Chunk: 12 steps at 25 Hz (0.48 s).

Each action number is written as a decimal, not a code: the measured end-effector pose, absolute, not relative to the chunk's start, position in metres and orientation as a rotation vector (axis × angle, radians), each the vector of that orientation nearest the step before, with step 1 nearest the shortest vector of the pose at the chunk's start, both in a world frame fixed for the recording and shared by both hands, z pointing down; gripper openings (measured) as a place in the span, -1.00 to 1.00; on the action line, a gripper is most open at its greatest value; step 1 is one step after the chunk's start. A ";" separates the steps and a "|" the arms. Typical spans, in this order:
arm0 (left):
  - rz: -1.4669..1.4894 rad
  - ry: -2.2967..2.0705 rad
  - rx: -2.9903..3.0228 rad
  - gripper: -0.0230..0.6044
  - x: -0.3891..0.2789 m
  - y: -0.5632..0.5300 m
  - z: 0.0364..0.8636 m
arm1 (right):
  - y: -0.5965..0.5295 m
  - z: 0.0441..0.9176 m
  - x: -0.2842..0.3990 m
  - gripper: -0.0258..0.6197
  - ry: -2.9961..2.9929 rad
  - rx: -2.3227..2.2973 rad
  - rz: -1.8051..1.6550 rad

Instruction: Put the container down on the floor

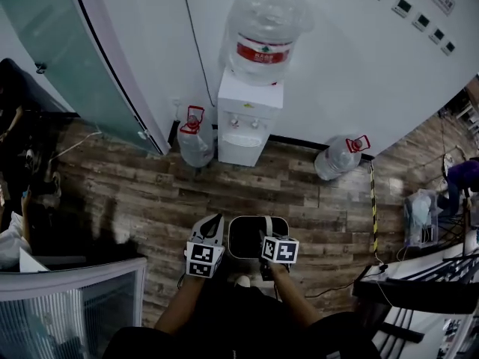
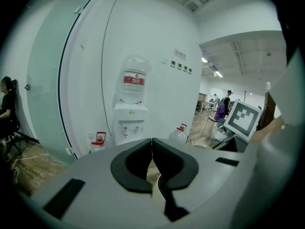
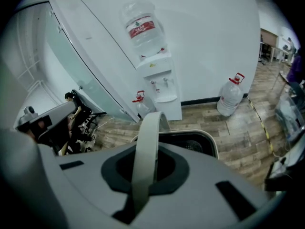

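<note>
**Here, a container gripped between two handheld grippers over a wood floor**

Centrally, close in front of the person, a pale-rimmed container with a dark inside sits between the two grippers, above the wooden floor. Whether its base touches the floor cannot be told.

The right gripper is at the container's right rim. Its fingers are clamped on the container's pale handle, which arches up between them.

The left gripper is at the left rim. Its fingertips are pressed together, and behind them a pale strip is pinched between the pads; it looks like part of the container. The person's bare forearms reach in from the near edge.

Farther off, a white water dispenser stands against the white wall, with a large clear bottle upended on top. On the floor just left of the dispenser is a water jug with a red handle. A second jug stands well to its right. A frosted glass door fills the far left.
</note>
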<state>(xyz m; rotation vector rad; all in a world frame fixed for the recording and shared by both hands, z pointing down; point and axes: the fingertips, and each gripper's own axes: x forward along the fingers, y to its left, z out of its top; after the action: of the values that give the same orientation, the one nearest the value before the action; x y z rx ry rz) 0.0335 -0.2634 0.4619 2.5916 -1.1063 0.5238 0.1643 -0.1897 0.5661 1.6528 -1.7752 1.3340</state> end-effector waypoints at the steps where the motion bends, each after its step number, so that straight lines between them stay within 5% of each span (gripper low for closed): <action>1: 0.520 -1.103 2.596 -0.88 0.030 -0.272 0.462 | -0.200 0.567 0.163 -0.89 -1.770 1.657 1.336; 12: 0.513 -1.080 2.594 -0.88 0.001 -0.341 0.469 | -0.288 0.548 0.146 -0.88 -1.779 1.703 1.329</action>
<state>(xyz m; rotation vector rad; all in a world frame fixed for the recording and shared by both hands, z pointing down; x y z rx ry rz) 0.0006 -0.3405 0.4693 2.5937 -1.0796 0.5132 0.1461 -0.2882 0.5481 1.7033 -1.7786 1.3289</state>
